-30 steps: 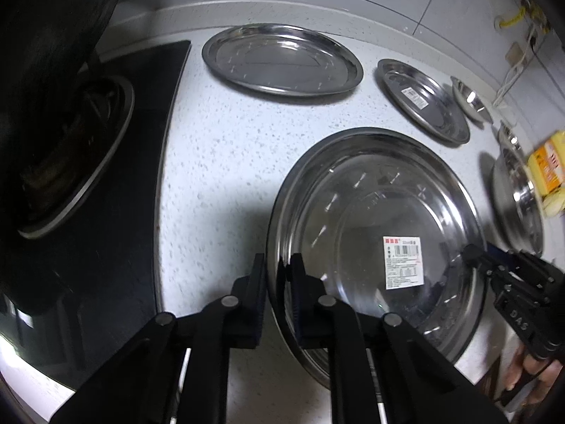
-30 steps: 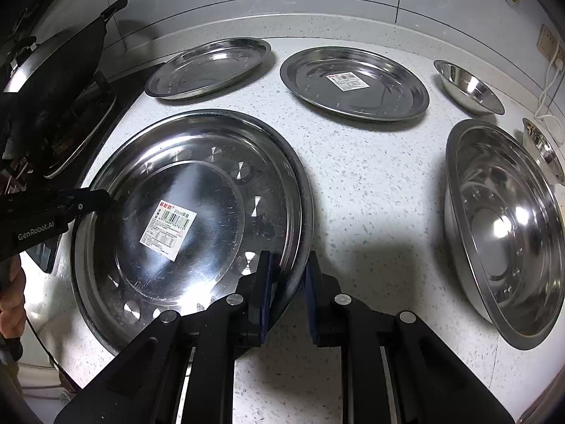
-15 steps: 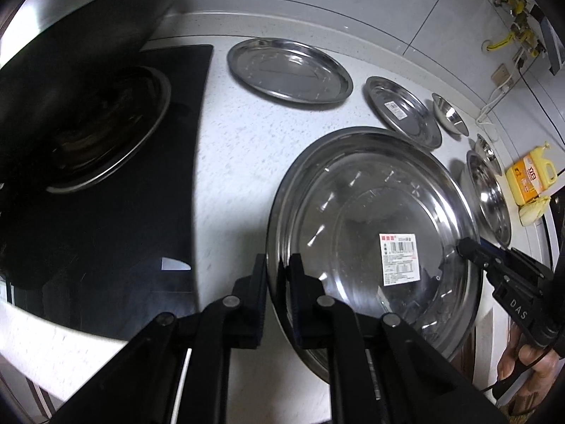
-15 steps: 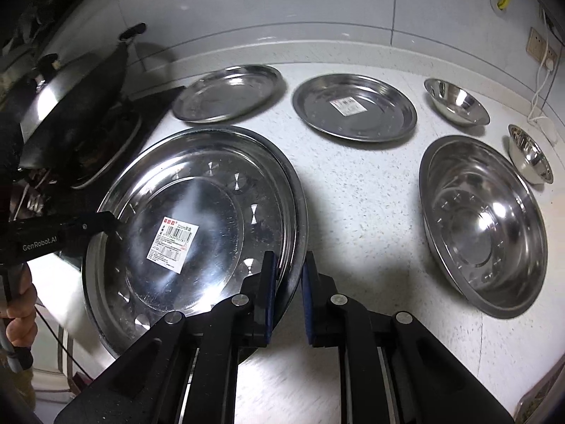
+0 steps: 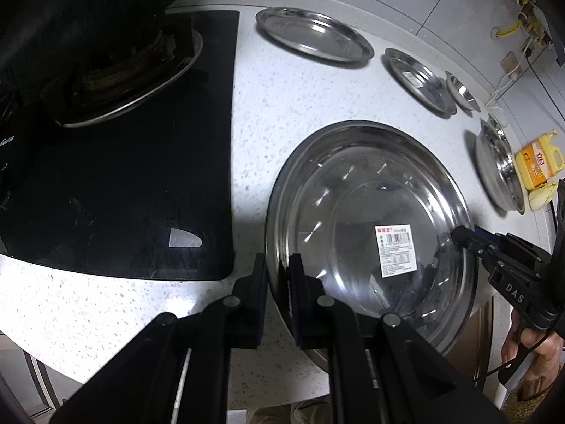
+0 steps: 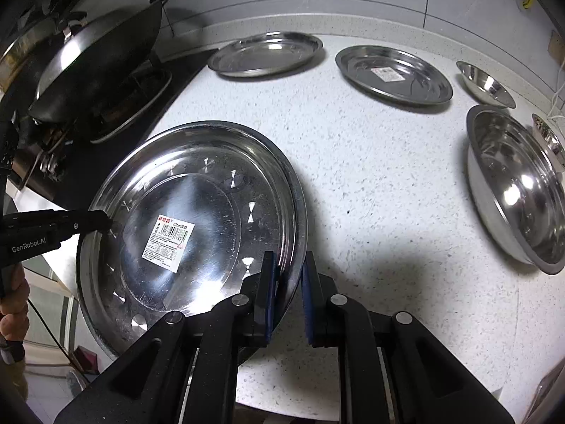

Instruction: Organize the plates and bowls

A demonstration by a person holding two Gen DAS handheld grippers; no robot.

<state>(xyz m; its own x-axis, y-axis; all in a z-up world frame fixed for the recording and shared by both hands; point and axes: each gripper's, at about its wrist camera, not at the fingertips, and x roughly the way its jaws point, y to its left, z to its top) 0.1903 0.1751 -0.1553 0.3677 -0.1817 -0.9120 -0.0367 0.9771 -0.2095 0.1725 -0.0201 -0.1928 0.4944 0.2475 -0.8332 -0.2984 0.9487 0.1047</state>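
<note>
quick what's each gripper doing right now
Left gripper: shut on the rim of the large steel plate.
Right gripper: shut on that plate's opposite rim.

Polished, mirror-bright steel on the large plate, with a white paper label stuck inside. Speckled, smooth stone-look white countertop; glossy black glass on the hob at left. Matt black plastic on both grippers.

free: bare counter mid | blocked: wok left, deep bowl right
</note>
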